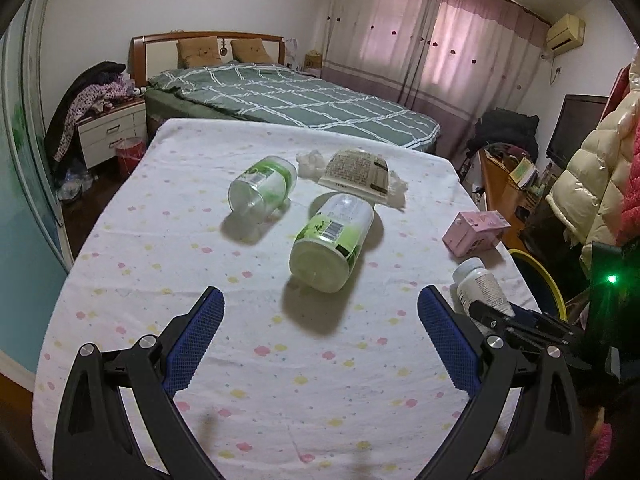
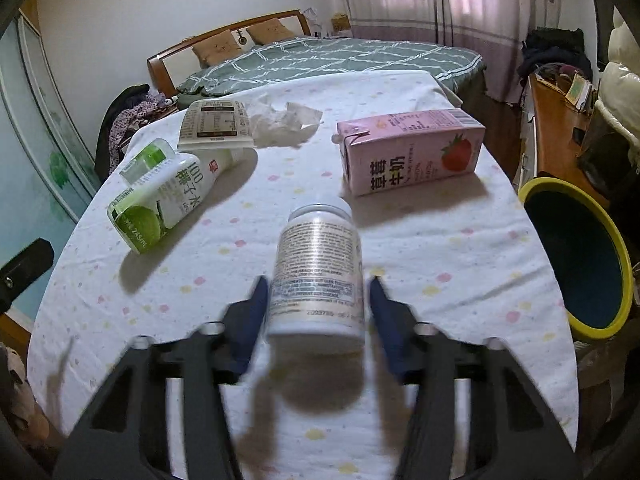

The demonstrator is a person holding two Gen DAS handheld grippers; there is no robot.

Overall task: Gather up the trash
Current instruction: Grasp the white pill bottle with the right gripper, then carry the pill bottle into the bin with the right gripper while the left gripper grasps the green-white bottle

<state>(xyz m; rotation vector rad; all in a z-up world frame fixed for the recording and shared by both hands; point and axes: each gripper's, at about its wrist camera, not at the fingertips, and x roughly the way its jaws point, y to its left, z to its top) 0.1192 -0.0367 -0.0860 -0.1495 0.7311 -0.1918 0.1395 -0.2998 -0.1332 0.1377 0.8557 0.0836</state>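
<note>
Trash lies on a table with a white flowered cloth (image 1: 240, 360). My left gripper (image 1: 320, 312) is open and empty, just short of a green-and-white coconut water bottle (image 1: 330, 240) lying on its side. A second such bottle (image 1: 262, 188), a white cup (image 1: 358, 174) and crumpled tissue (image 1: 310, 162) lie beyond. My right gripper (image 2: 318, 300) has its jaws around a white pill bottle (image 2: 318, 268), also in the left wrist view (image 1: 482, 284); motion blur hides whether the pads touch it. A pink strawberry milk carton (image 2: 408, 152) lies farther back.
A bin with a yellow rim and dark inside (image 2: 580, 264) stands at the table's right edge. A bed (image 1: 296, 96) is behind the table, a nightstand (image 1: 112, 128) to the far left, and a cluttered desk (image 1: 504, 176) and coats to the right.
</note>
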